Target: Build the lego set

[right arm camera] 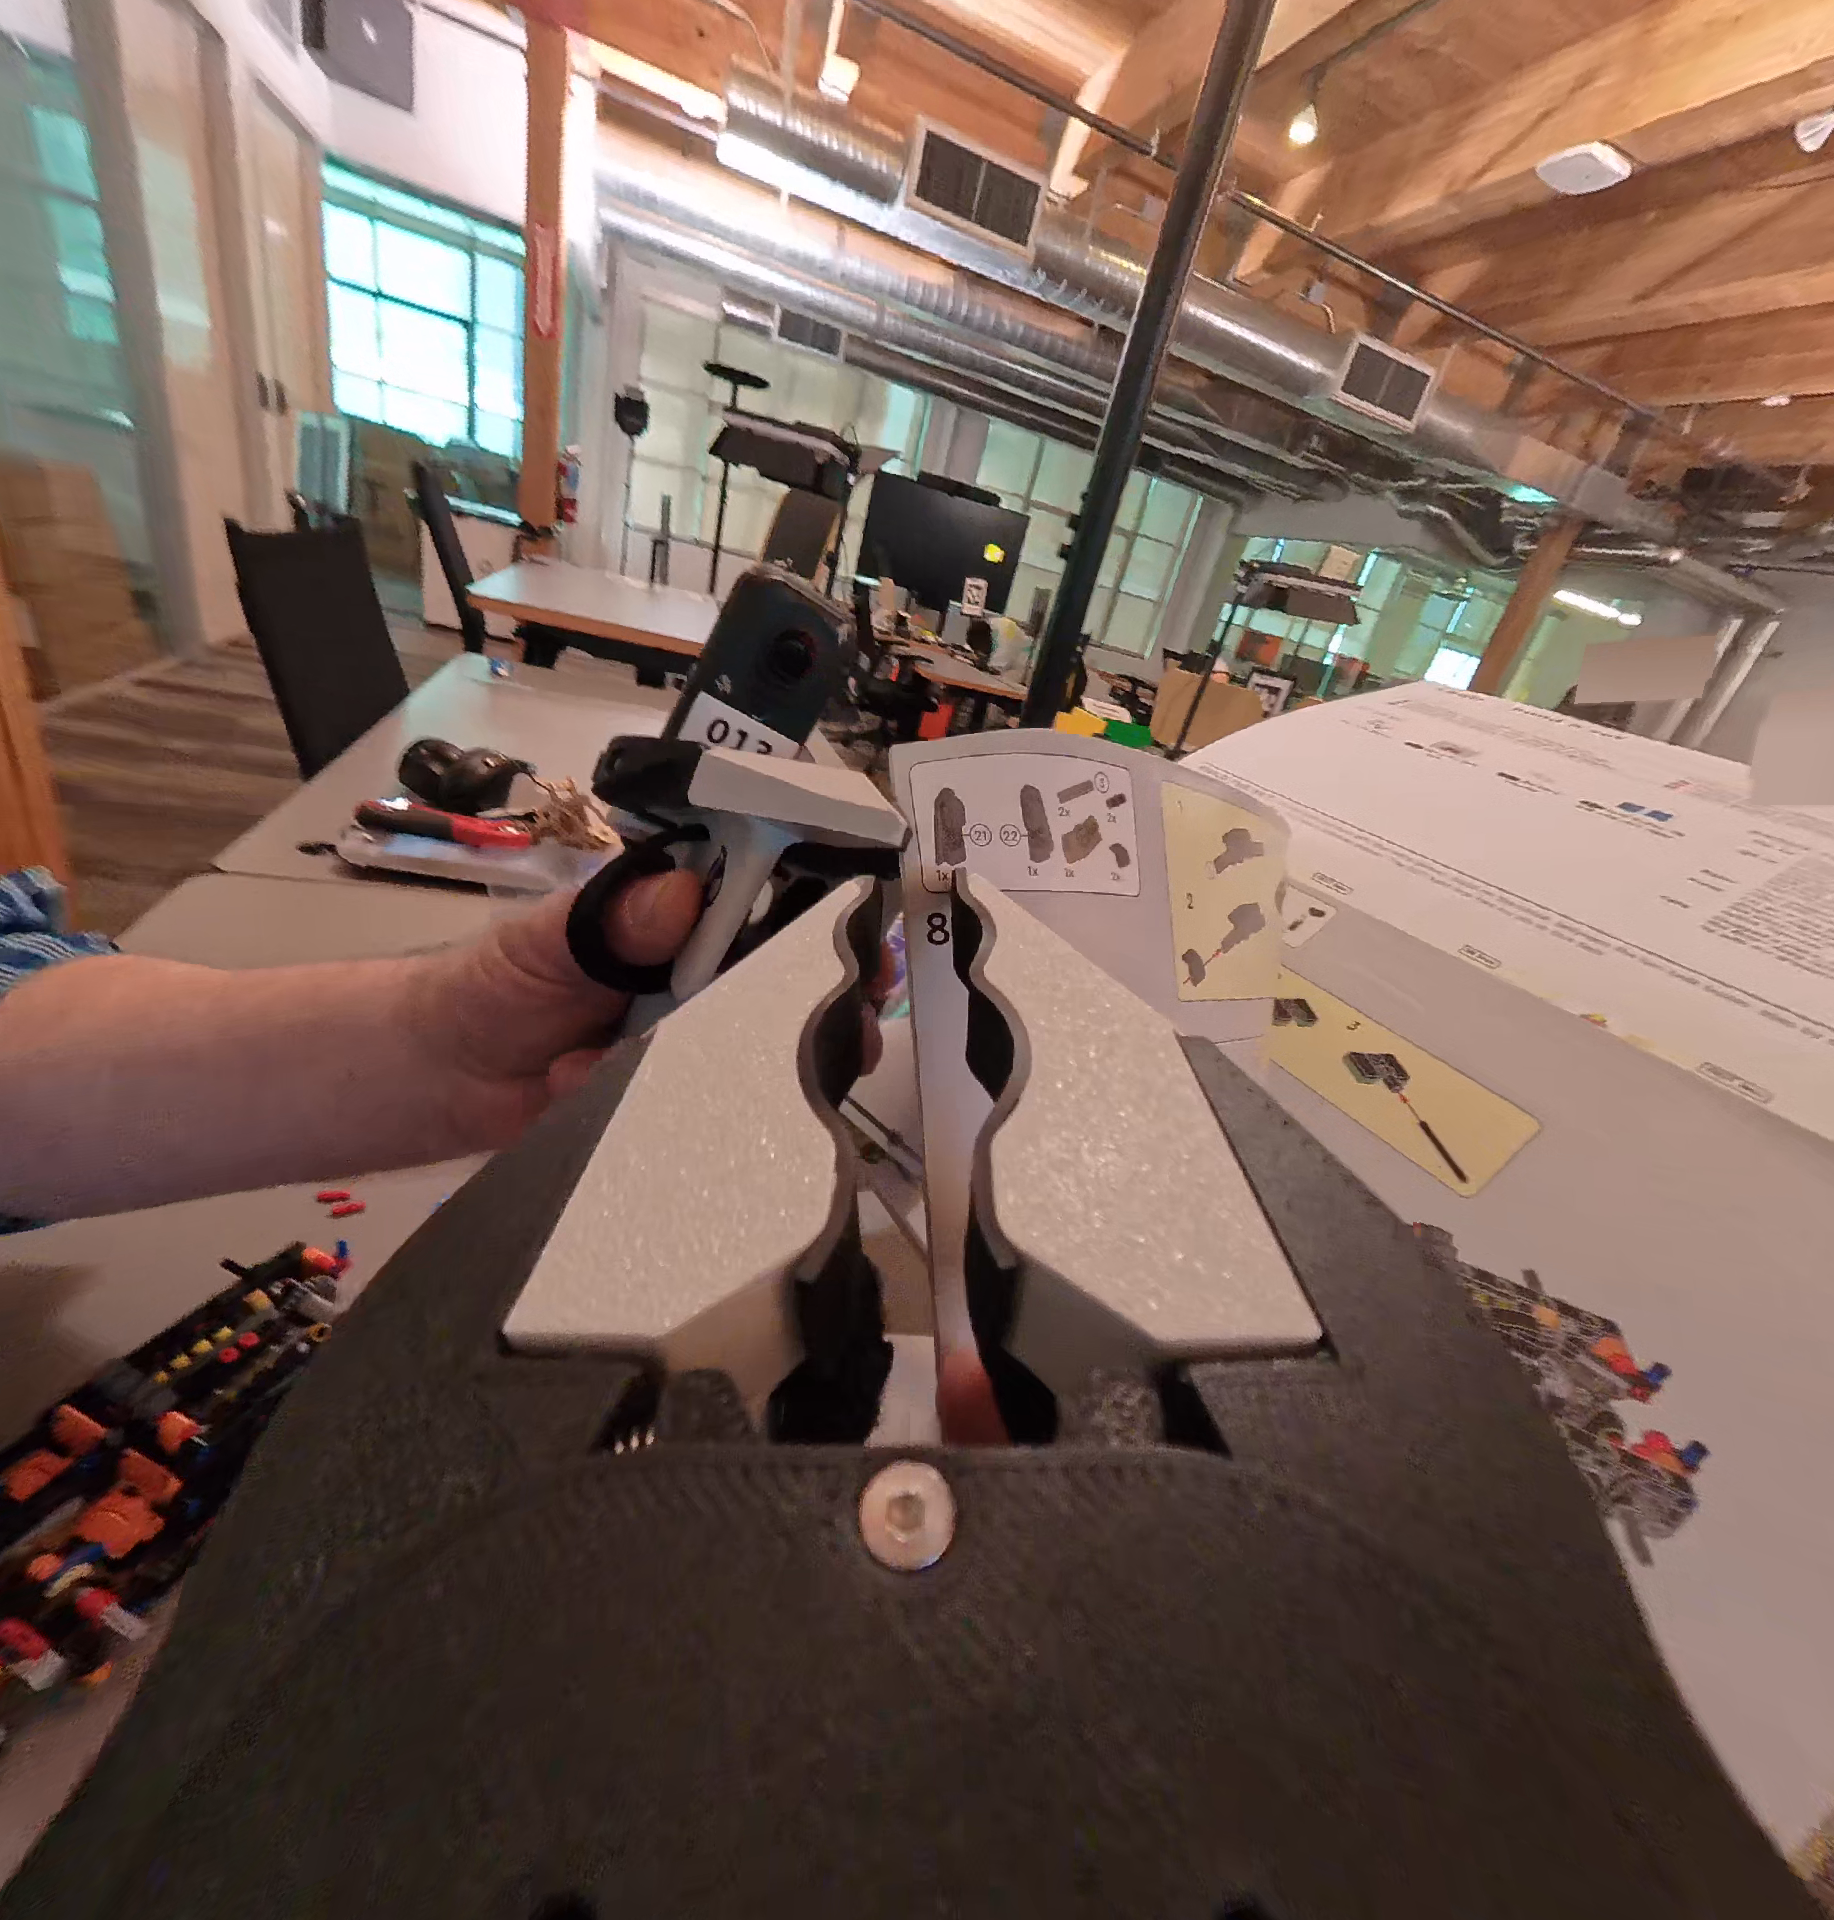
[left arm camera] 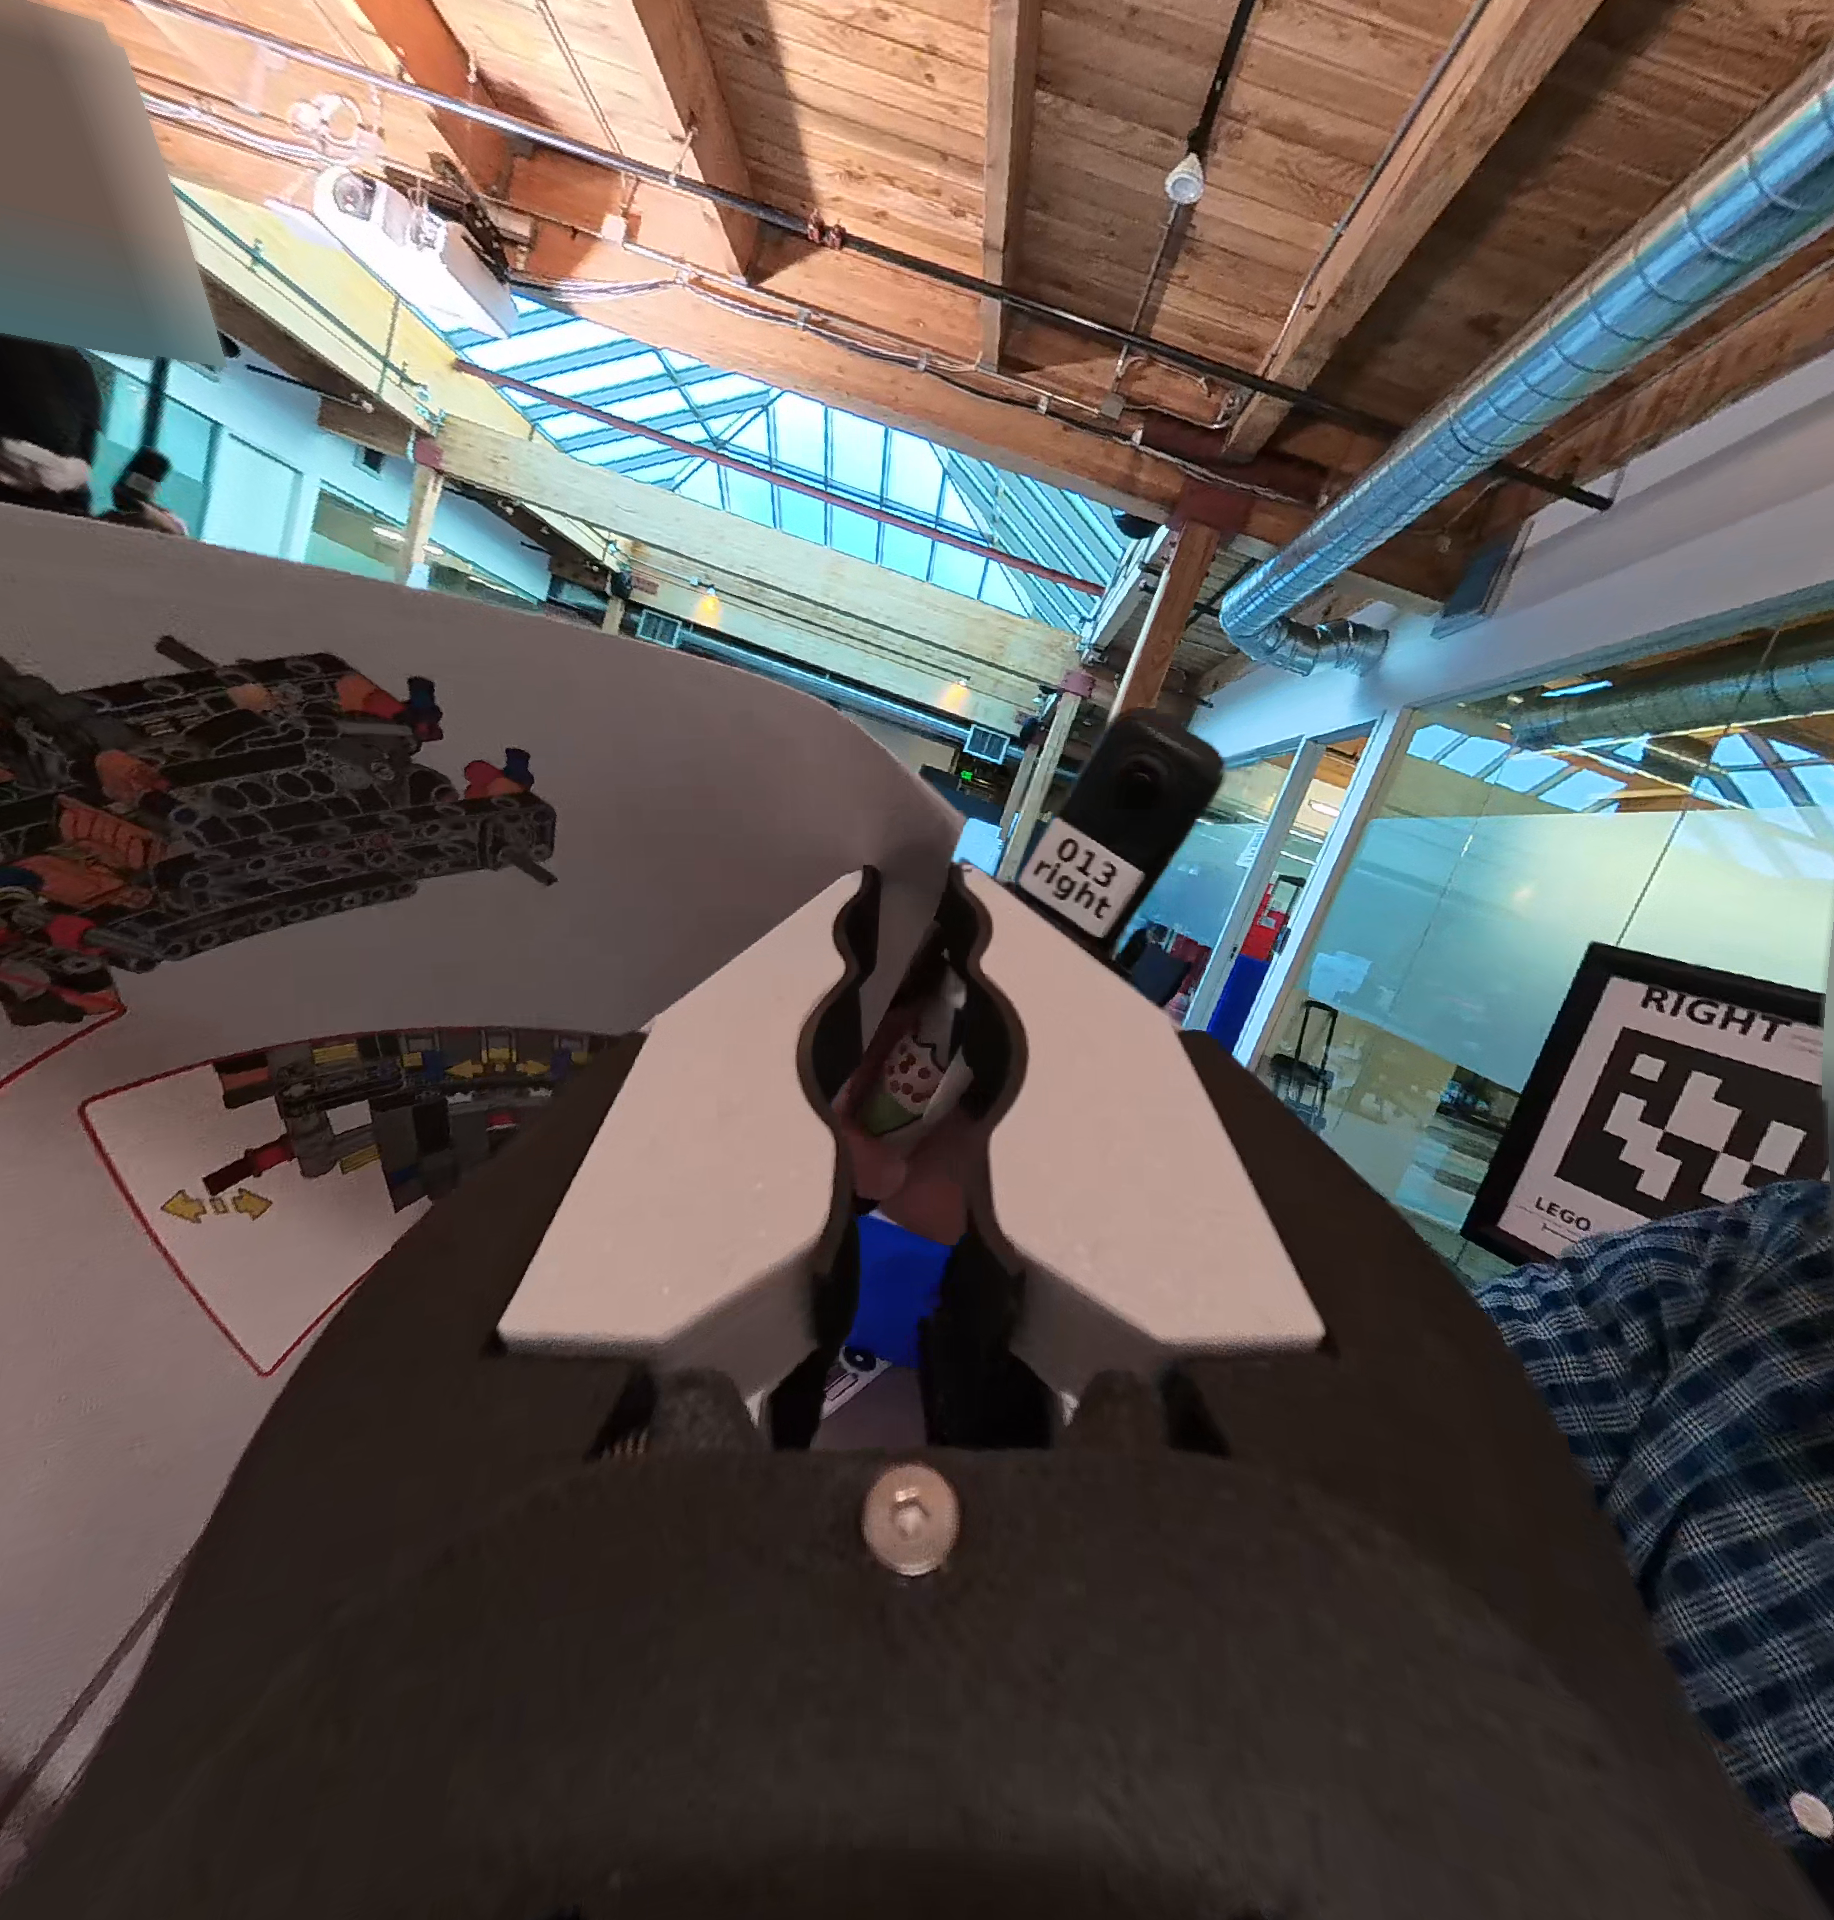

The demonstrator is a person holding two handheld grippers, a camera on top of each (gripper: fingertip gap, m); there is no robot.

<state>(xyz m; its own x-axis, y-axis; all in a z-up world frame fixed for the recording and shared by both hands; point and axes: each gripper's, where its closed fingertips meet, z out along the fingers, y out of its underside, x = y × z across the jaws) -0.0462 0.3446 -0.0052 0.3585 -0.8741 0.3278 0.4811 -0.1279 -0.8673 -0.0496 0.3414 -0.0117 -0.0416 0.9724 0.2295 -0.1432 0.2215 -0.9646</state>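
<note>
I hold up a page of the instruction booklet [right arm camera: 1027,831] between both grippers. My right gripper [right arm camera: 915,888] is shut on the page, which runs edge-on through its jaws. My left gripper [left arm camera: 908,883] is shut on the same page [left arm camera: 601,831], which curves away to its left with printed build pictures. The left gripper also shows in the right wrist view [right arm camera: 871,821], held by a hand [right arm camera: 539,997] at the page's left edge. The black and orange Lego model [right arm camera: 113,1455] lies on the table at lower left. The open booklet [right arm camera: 1515,883] lies to the right.
Small red loose pieces [right arm camera: 341,1203] lie near the model. A red-handled tool [right arm camera: 445,826] and a black object [right arm camera: 456,769] sit on the far table. A black pole [right arm camera: 1131,364] stands behind. A framed marker sign [left arm camera: 1671,1101] and a plaid sleeve [left arm camera: 1723,1403] are on the right. The tips of both grippers are at nearly the same place.
</note>
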